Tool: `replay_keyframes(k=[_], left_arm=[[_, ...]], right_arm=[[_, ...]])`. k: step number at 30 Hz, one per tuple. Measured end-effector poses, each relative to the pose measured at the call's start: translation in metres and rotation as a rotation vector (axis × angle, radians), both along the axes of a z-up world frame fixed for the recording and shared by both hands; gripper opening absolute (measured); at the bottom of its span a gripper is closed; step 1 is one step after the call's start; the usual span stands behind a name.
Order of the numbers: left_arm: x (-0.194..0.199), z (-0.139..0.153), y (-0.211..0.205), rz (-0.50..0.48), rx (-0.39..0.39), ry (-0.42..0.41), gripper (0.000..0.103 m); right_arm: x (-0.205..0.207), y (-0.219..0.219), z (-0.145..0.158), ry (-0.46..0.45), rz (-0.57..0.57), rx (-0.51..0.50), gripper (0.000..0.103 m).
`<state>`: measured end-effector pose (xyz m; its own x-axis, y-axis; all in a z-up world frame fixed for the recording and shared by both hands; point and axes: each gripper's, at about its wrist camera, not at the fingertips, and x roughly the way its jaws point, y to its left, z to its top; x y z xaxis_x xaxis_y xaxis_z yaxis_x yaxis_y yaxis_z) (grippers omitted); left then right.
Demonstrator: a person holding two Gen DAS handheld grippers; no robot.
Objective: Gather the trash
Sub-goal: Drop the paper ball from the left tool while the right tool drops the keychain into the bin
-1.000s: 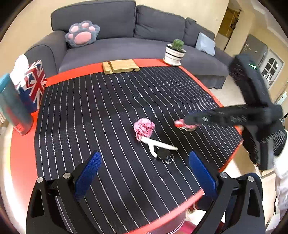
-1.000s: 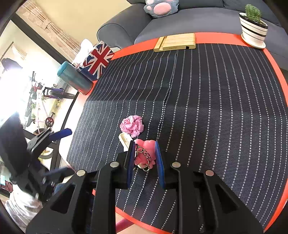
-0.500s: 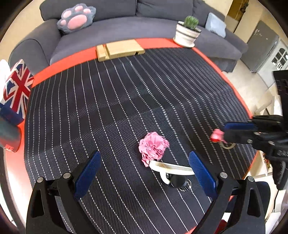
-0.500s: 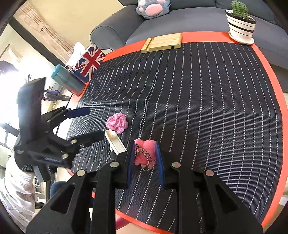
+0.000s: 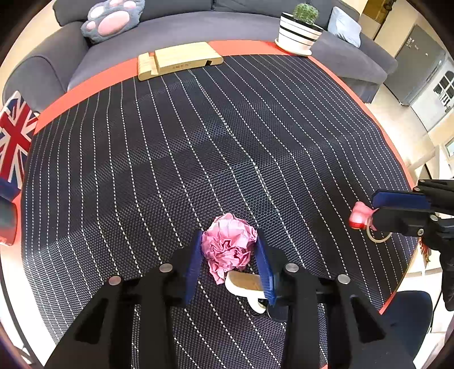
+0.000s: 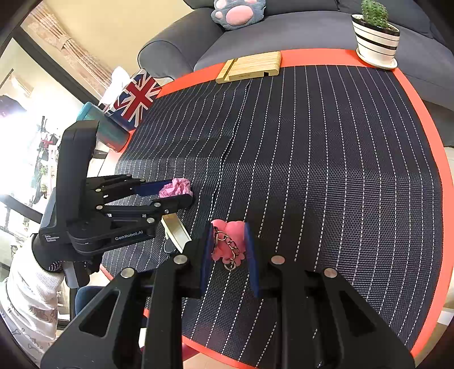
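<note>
A crumpled pink paper ball (image 5: 228, 246) lies on the black striped mat (image 5: 198, 142). My left gripper (image 5: 229, 257) has closed around it, both blue pads against its sides; it also shows in the right wrist view (image 6: 173, 189), with the ball (image 6: 174, 187) between the fingers. My right gripper (image 6: 228, 246) is shut on a pink paw keychain (image 6: 231, 242) with a metal chain and holds it above the mat's near edge; it appears at the right of the left wrist view (image 5: 369, 211). A white and black key fob (image 5: 244, 283) lies just behind the ball.
A wooden phone stand (image 5: 178, 61) and a striped cactus pot (image 5: 298, 35) stand at the far edge of the round red table (image 5: 93, 76). A Union Jack box (image 6: 136, 98) and a teal cup (image 6: 109, 127) stand at the left. A grey sofa (image 5: 227, 25) lies beyond.
My left gripper has dropped down and forward to the pink paper ball and closed its fingers on it. My right gripper has kept the keychain and drawn back toward the table's near edge.
</note>
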<state>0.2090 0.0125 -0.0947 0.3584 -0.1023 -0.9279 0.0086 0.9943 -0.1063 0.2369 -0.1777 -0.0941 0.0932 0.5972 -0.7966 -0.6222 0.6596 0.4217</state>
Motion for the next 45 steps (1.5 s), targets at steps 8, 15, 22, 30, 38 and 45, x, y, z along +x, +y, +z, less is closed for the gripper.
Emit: replay_keyframes(k=[8, 15, 22, 30, 38, 45], left_arm=[[-0.015, 0.020, 0.008, 0.018, 0.015, -0.089, 0.034], [-0.066, 0.054, 0.000, -0.002, 0.059, -0.194, 0.034], [-0.123, 0.083, -0.013, -0.024, 0.076, -0.283, 0.034], [-0.183, 0.095, -0.031, -0.039, 0.038, -0.350, 0.034], [-0.236, 0.086, -0.044, -0.033, -0.007, -0.359, 0.034], [-0.265, 0.081, -0.049, -0.028, -0.056, -0.352, 0.034]], right_arm=[[-0.011, 0.002, 0.004, -0.035, 0.004, 0.014, 0.022], [-0.047, 0.001, 0.022, -0.120, 0.030, 0.008, 0.022], [-0.100, -0.010, 0.043, -0.214, 0.065, 0.007, 0.022], [-0.154, -0.030, 0.050, -0.266, 0.094, 0.019, 0.022], [-0.206, -0.045, 0.038, -0.238, 0.149, 0.046, 0.022], [-0.235, -0.049, 0.021, -0.184, 0.182, 0.045, 0.022]])
